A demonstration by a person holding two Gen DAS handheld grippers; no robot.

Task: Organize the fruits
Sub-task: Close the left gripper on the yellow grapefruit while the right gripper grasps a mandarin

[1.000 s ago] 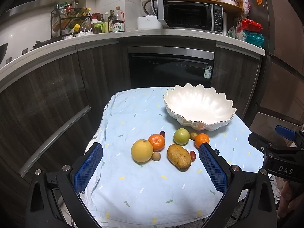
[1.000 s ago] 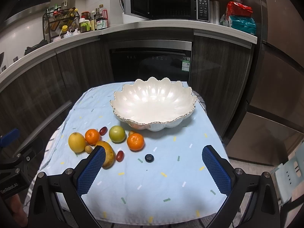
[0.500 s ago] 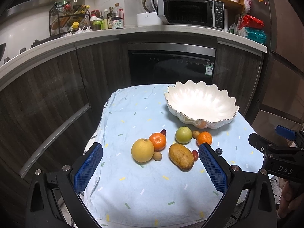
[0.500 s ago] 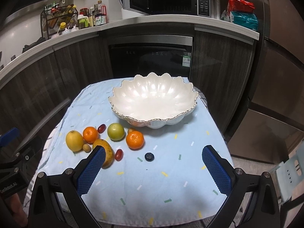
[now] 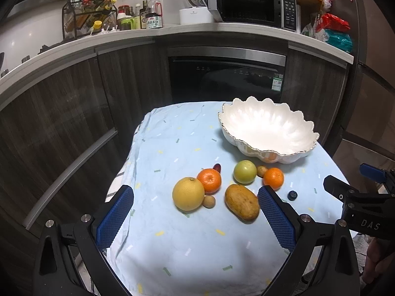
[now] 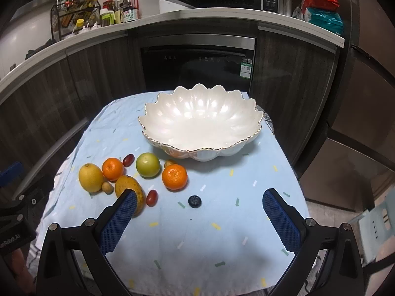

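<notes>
A white scalloped bowl point(image 6: 200, 123) stands empty at the back of the blue cloth; it also shows in the left wrist view point(image 5: 266, 128). In front of it lie a yellow citrus point(image 5: 188, 193), two oranges point(image 5: 209, 180) point(image 6: 174, 176), a green apple point(image 6: 148, 164), a mango point(image 5: 242, 205), a red grape tomato point(image 6: 151, 197), a dark grape point(image 6: 128, 159), small brown fruits point(image 6: 107, 187) and a blueberry point(image 6: 194, 201). My left gripper point(image 5: 195, 217) is open just short of the citrus and mango. My right gripper point(image 6: 200, 219) is open just short of the blueberry.
The small table is covered with a light blue cloth point(image 6: 222, 246) with drop-offs on all sides. Dark cabinets and an oven point(image 6: 197, 66) stand behind. The counter holds bottles point(image 5: 148, 14) and a microwave point(image 5: 251, 7). A pale stool point(image 6: 377, 224) stands at the right.
Both grippers have moved forward toward the table; the fruit and the bowl look larger and closer. Nothing on the cloth has moved. Both stay open.
</notes>
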